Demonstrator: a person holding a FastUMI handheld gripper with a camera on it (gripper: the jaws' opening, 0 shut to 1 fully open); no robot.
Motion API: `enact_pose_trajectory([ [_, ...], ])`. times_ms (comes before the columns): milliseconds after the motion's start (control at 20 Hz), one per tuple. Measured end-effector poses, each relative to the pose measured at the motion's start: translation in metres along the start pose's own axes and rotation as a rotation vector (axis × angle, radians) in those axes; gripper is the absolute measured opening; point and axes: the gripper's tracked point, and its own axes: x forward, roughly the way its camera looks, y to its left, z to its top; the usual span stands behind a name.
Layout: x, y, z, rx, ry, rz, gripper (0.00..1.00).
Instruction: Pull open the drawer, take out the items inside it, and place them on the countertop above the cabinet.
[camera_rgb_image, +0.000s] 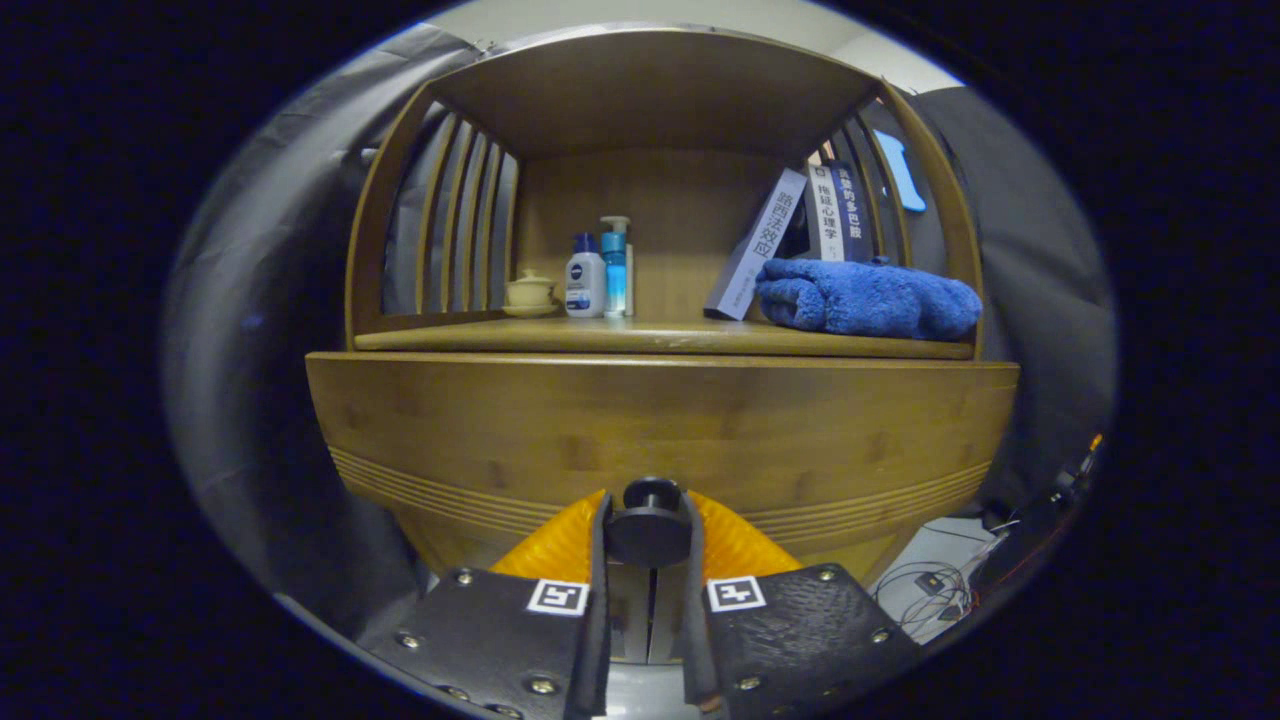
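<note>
Two fingers of the gripper (648, 560) stand close on either side of the round black knob (648, 520) of the drawer (660, 430); they seem to press it from both sides, so I judge the claw is holding the knob. Small and smooth, the knob looks rigid; it may slip if the hold is shallow, so the fingers should sit behind its wide head. The wooden drawer front looks stiff and probably heavy, and it appears closed, so a straight, steady pull is wanted. Above it the countertop (640, 338) carries a blue towel (868, 298), leaning books (800, 235), bottles (598, 275) and a small cup (530, 293).
</note>
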Motion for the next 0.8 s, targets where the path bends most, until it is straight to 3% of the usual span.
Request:
enact_pose_trajectory([
  [550, -0.113, 0.008, -0.029, -0.021, 0.036, 0.005, 0.29],
  [800, -0.131, 0.009, -0.033, -0.005, 0.047, 0.003, 0.29],
])
